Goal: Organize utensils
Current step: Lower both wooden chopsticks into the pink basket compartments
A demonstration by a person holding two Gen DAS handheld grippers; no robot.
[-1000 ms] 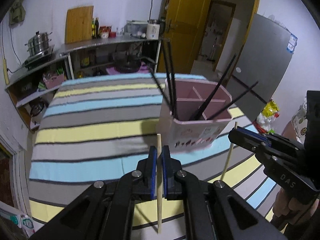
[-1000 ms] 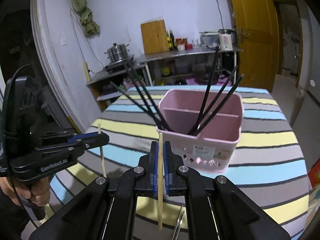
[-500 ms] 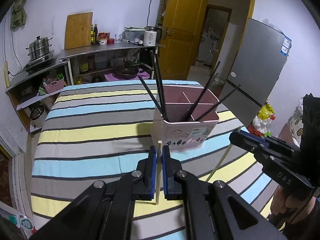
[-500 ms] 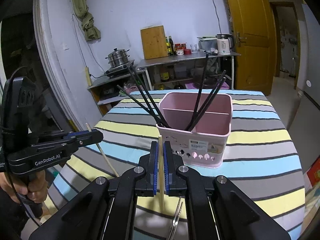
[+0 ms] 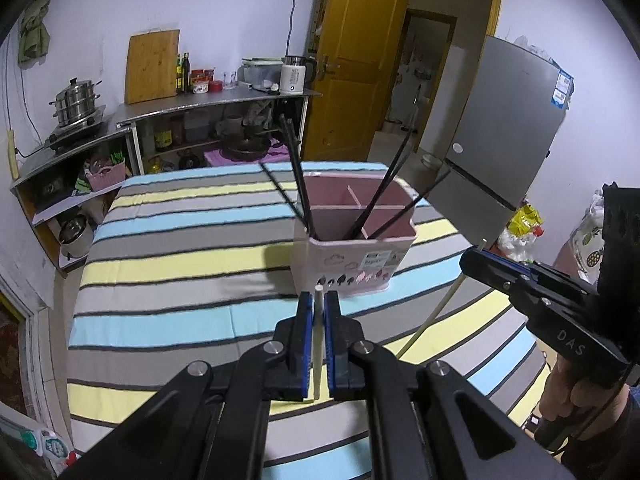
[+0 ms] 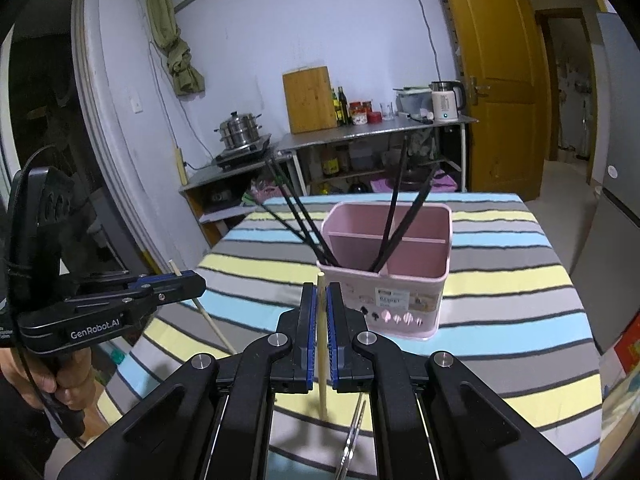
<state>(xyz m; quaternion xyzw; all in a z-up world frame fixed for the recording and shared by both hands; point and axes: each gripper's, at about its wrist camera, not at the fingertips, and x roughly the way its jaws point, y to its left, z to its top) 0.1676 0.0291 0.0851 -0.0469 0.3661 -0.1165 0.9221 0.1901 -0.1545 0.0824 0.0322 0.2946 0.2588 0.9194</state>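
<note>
While both grippers carry a chopstick, nothing new is in the holder yet. Left gripper [image 5: 319,312] is clamped on a pale wooden chopstick [image 5: 318,344], bottom centre of its view; right gripper [image 6: 320,308] is clamped on a second wooden chopstick [image 6: 322,360]. Pink utensil holder [image 6: 386,280] stands mid-frame on the striped desk [image 6: 500,288], several black chopsticks [image 6: 304,220] already in it. Left to do, likely: drop both sticks in, then the metal utensil [image 6: 352,440] lying at the bottom of the right view.

Dim indoor light, bluish cast; fisheye bending, dark vignette corners.
</note>
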